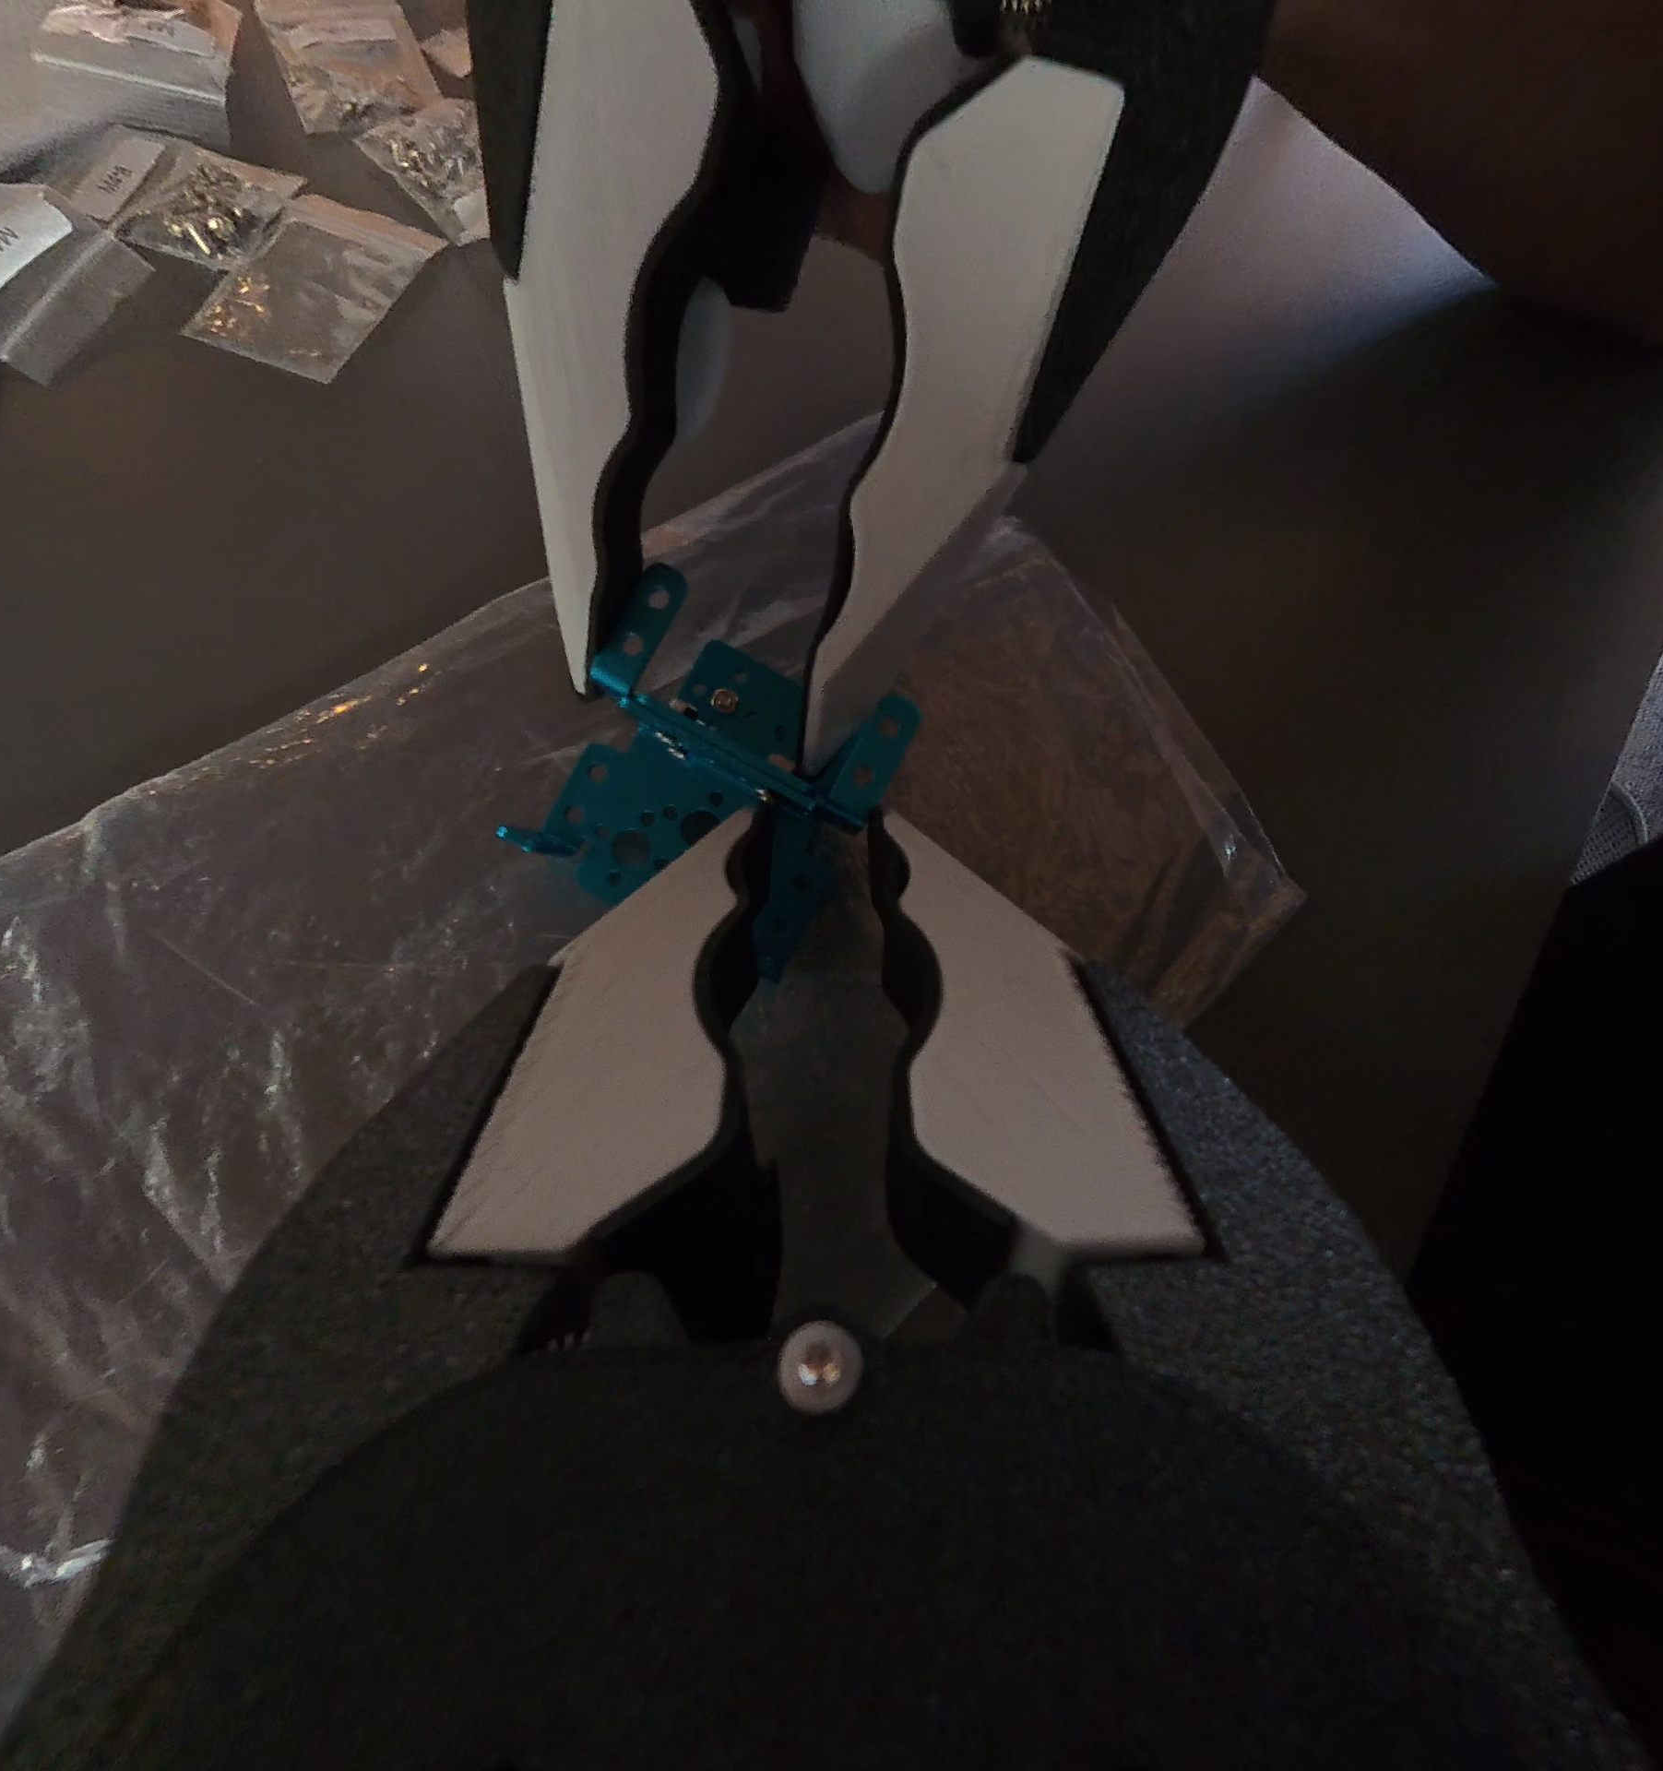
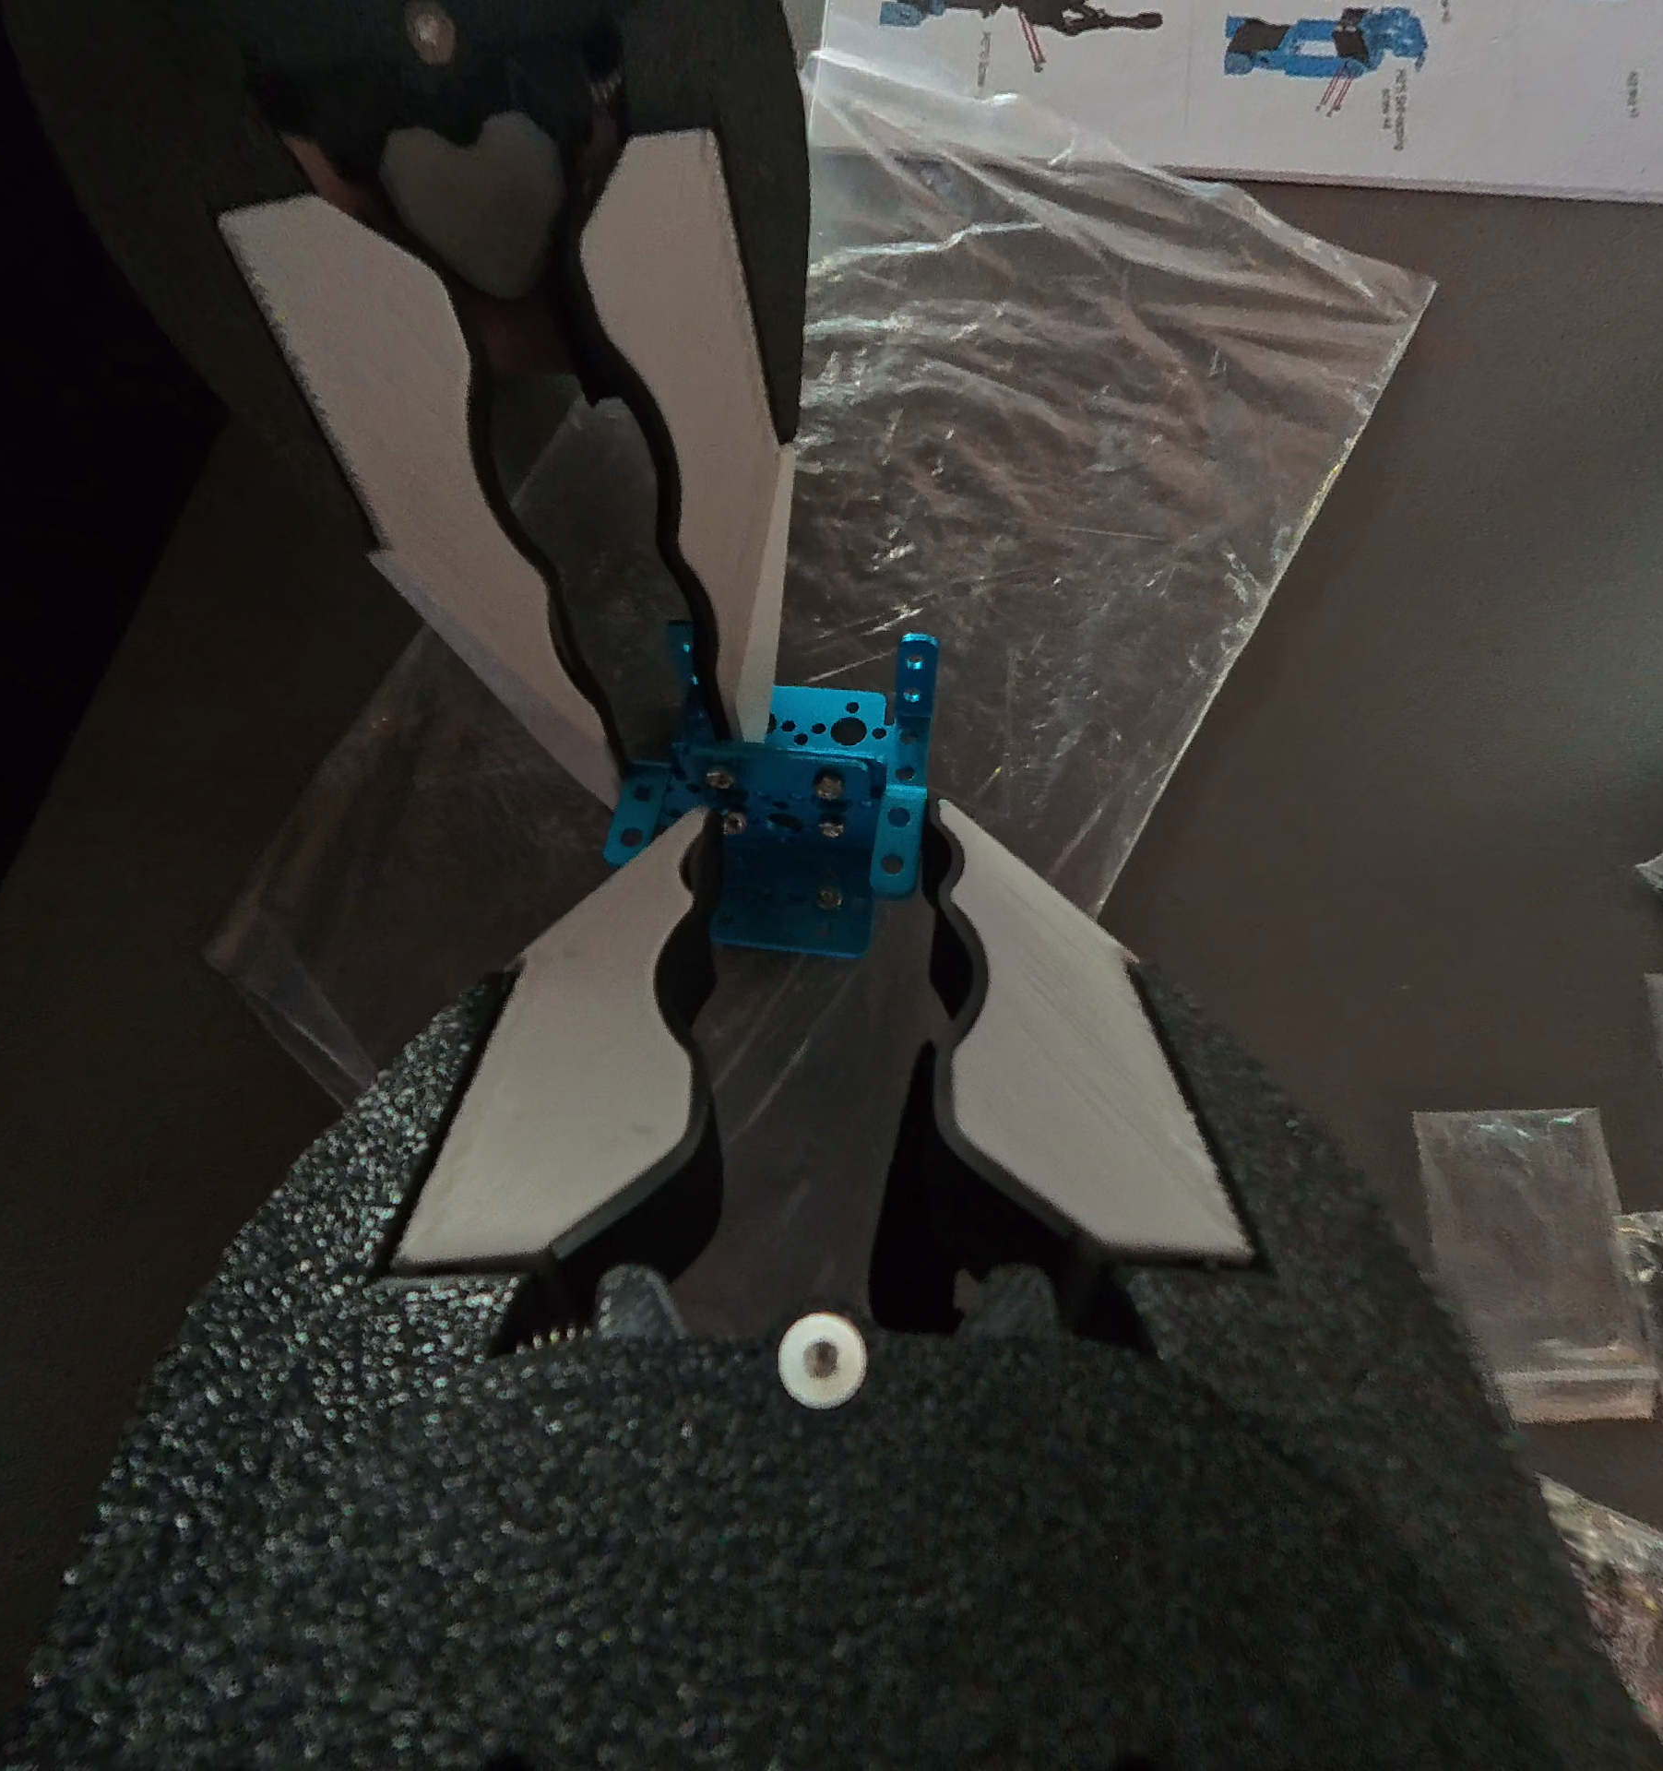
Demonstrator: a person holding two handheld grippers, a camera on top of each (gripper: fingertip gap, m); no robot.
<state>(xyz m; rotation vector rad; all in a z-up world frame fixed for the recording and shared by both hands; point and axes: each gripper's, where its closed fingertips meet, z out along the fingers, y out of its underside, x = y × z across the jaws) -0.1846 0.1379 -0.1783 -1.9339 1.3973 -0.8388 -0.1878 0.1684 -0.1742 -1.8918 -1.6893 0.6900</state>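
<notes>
A blue metal bracket assembly [image 1: 636,815] with many holes and small screws hangs above the table between both grippers. My left gripper [image 1: 818,819] is shut on a narrow blue flange at its near end. My right gripper [image 1: 703,714] comes in from the opposite side, its fingers pressed against the assembly's two side flanges. In the right wrist view the assembly [image 2: 789,901] sits between my right gripper's [image 2: 822,813] fingertips. The left gripper [image 2: 679,767] pinches the far upper-left part there. Both grippers are shut on the same assembly.
A large clear plastic bag [image 1: 185,958] lies on the dark table [image 1: 233,498] under the grippers, also in the right wrist view [image 2: 1048,431]. A clear plastic box [image 2: 329,910] lies below. Small bags of screws [image 1: 233,211] [image 2: 1527,1265] lie to the sides. A printed sheet [image 2: 1287,86] lies far back.
</notes>
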